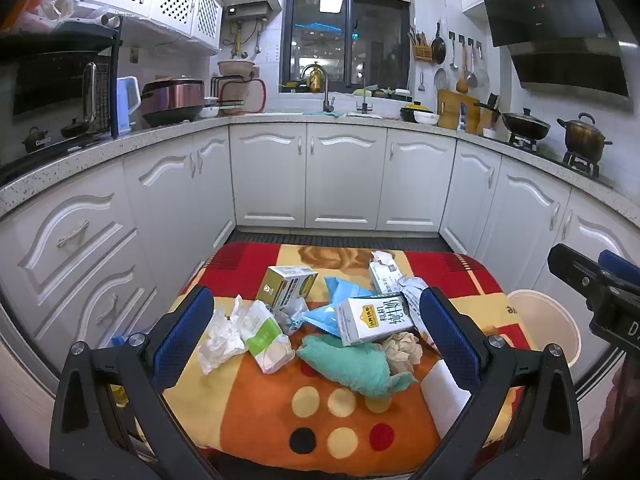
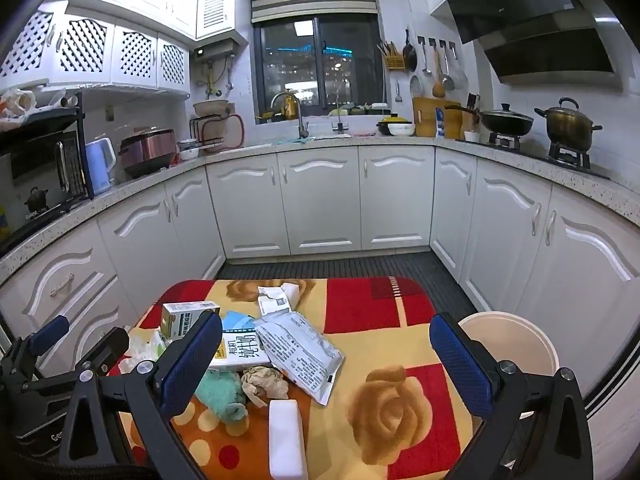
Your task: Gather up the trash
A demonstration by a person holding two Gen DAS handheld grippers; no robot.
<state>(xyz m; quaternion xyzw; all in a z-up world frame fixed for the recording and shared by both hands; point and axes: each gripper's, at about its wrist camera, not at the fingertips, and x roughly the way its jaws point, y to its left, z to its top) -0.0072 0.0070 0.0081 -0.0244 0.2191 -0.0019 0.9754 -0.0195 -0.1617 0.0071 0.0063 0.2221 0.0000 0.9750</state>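
A pile of trash lies on a table with a patterned blanket (image 1: 256, 412): a milk carton (image 1: 374, 318), a gold-green box (image 1: 286, 286), a blue wrapper (image 1: 340, 292), crumpled white tissue (image 1: 220, 338), a green-white packet (image 1: 266, 334), a teal cloth (image 1: 348, 364), a brown paper ball (image 1: 402, 350), a white block (image 2: 286, 438) and a grey printed bag (image 2: 298, 346). My left gripper (image 1: 316, 332) is open above the pile, holding nothing. My right gripper (image 2: 326, 360) is open and empty over the table's right half. A white bin (image 2: 516, 344) stands right of the table.
White kitchen cabinets (image 1: 344, 176) and a counter ring the space. The sink with a tap (image 1: 326, 96) is at the back. Pots on a stove (image 2: 568, 124) are at the right. A microwave (image 1: 56, 96) and a rice cooker (image 1: 172, 98) are at the left.
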